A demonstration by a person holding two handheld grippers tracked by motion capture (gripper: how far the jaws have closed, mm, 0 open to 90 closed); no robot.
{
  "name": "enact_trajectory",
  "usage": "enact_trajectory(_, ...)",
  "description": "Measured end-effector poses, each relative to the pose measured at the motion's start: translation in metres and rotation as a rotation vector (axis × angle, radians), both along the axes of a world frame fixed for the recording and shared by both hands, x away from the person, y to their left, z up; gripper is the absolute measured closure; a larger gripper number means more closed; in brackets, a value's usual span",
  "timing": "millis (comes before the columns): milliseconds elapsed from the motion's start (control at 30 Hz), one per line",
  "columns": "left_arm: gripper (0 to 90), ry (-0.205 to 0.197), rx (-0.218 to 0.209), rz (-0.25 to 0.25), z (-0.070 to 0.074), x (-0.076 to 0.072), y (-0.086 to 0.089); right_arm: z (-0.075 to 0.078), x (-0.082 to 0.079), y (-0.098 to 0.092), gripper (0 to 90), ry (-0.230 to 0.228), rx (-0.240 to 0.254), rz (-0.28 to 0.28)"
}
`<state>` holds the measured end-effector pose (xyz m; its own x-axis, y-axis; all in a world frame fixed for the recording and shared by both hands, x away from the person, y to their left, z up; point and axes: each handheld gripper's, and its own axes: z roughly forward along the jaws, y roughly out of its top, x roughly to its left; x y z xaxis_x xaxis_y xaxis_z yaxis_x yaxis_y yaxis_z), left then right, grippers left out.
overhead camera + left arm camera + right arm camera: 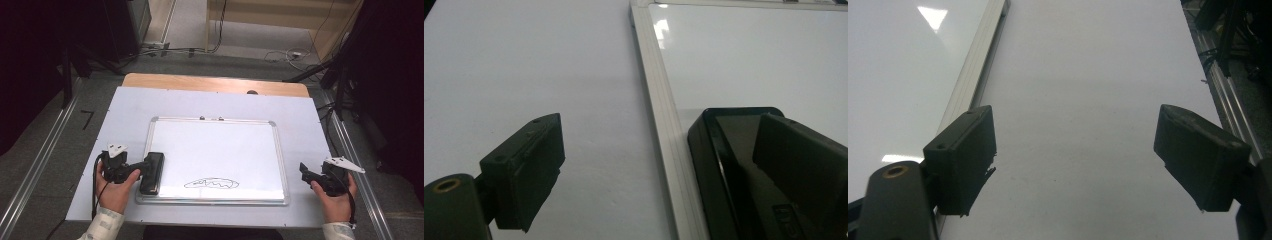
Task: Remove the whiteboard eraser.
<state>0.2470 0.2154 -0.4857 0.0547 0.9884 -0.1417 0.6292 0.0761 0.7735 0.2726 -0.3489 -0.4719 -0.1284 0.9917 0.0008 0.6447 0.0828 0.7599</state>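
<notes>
While a whiteboard lies flat on the white sheet covering the worktop, a black eraser is seen resting on the board's left edge, near its lower corner. The left claw is held by the person's left hand right at the eraser; in the left gripper view its jaws are spread wide, one over the bare sheet and the other over the eraser, nothing being clamped. A black scribble is drawn near the board's bottom edge. The right claw is held by the right hand just beside the board's right edge, over the sheet, its jaws wide apart and empty.
</notes>
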Motion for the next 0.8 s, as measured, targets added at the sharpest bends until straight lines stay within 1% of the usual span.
enact_trajectory(433, 7.0, -0.006, -0.005, -0.033, 0.003, 0.0, -0.015, 0.0, 0.0, 0.0, 15.9, 0.001, 0.0, -0.002)
enact_trajectory(800, 8.5, 0.014, 0.024, -0.06, 0.0, 0.002, -0.03, 0.0, 0.0, 0.0, 16.0, 0.001, -0.001, -0.007)
